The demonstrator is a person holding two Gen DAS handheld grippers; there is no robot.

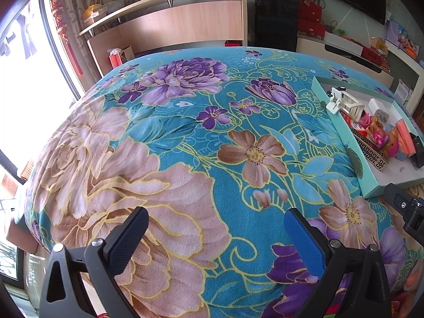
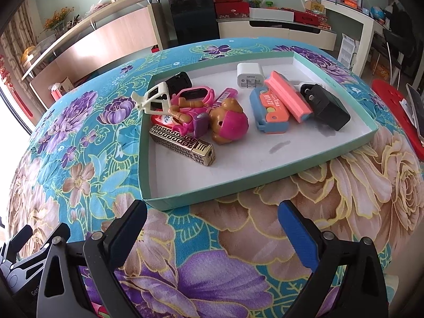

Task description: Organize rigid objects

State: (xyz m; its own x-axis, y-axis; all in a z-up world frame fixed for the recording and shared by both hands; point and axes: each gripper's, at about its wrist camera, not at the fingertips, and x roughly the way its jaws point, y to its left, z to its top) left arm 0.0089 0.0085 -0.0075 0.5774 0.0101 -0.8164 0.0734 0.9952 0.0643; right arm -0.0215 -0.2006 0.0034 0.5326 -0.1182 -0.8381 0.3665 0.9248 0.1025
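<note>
Across the middle of the right view, the toys and chargers are gathered inside the tray; both tongs are spread wide, empty.

The right gripper hovers with jaws spread wide above the floral cloth. Just ahead of them lies the teal tray, holding a gold lighter, a pink toy dog and a black charger.
</note>
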